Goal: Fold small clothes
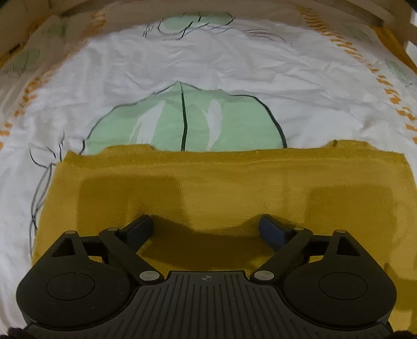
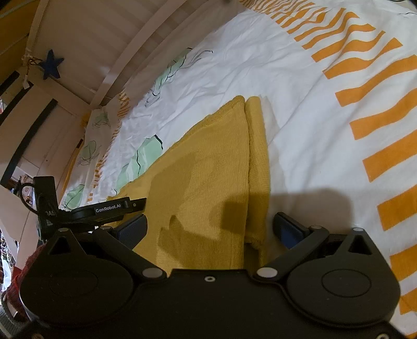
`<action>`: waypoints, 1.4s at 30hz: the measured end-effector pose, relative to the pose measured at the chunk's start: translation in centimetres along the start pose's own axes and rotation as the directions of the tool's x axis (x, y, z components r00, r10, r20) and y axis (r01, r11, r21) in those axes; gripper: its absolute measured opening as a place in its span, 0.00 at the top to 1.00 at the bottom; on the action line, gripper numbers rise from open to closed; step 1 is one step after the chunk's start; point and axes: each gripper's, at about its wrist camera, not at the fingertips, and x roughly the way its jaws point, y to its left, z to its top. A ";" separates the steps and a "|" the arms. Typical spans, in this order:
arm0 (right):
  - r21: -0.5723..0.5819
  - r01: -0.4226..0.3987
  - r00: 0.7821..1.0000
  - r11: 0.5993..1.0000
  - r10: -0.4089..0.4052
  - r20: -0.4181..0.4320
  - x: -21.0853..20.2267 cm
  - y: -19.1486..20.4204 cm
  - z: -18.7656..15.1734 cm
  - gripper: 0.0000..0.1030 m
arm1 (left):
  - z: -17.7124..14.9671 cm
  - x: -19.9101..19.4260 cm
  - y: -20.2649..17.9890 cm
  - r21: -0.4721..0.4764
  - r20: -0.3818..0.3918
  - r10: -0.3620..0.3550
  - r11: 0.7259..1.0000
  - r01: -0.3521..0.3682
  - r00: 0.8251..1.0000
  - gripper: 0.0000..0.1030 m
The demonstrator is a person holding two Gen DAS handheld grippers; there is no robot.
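A mustard-yellow knit garment (image 1: 221,182) lies flat on the bed sheet (image 1: 182,67), folded into a rough rectangle. My left gripper (image 1: 206,225) is open and hovers just above the garment's near part, holding nothing. In the right wrist view the same garment (image 2: 208,167) shows with a narrow folded strip along its right edge. My right gripper (image 2: 208,229) is open over the garment's near edge, its right finger (image 2: 289,229) over the sheet beside the strip. The left gripper (image 2: 109,208) shows at the left, low over the garment.
The sheet (image 2: 299,104) is white with green leaf prints and orange stripes. A wooden bed rail (image 1: 385,18) runs along the far edge. A white slatted frame (image 2: 125,65) with a blue star (image 2: 52,66) stands at the left. Clutter sits beyond the bed at far left.
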 end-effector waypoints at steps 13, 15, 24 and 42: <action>0.030 -0.025 1.000 0.999 0.025 -0.003 -0.2 -0.4 0.3 0.00 | -2.9 -2.9 0.7 0.031 -0.026 -0.029 0.999 0.030 0.999 0.14; 0.036 -0.029 1.000 0.999 0.029 -0.002 -0.2 -0.4 0.3 0.00 | -4.0 -3.4 0.9 0.037 -0.031 -0.049 0.998 0.050 0.998 0.14; 0.070 -0.066 0.998 0.995 0.066 0.002 -0.2 -1.2 0.5 0.00 | -8.2 -5.0 0.9 0.067 -0.058 -0.109 0.991 0.112 0.992 0.14; 0.032 -0.186 0.982 0.982 0.185 0.032 0.3 -1.9 0.8 0.00 | -7.4 -8.4 10.5 -0.082 0.026 -0.080 0.993 0.082 0.996 0.20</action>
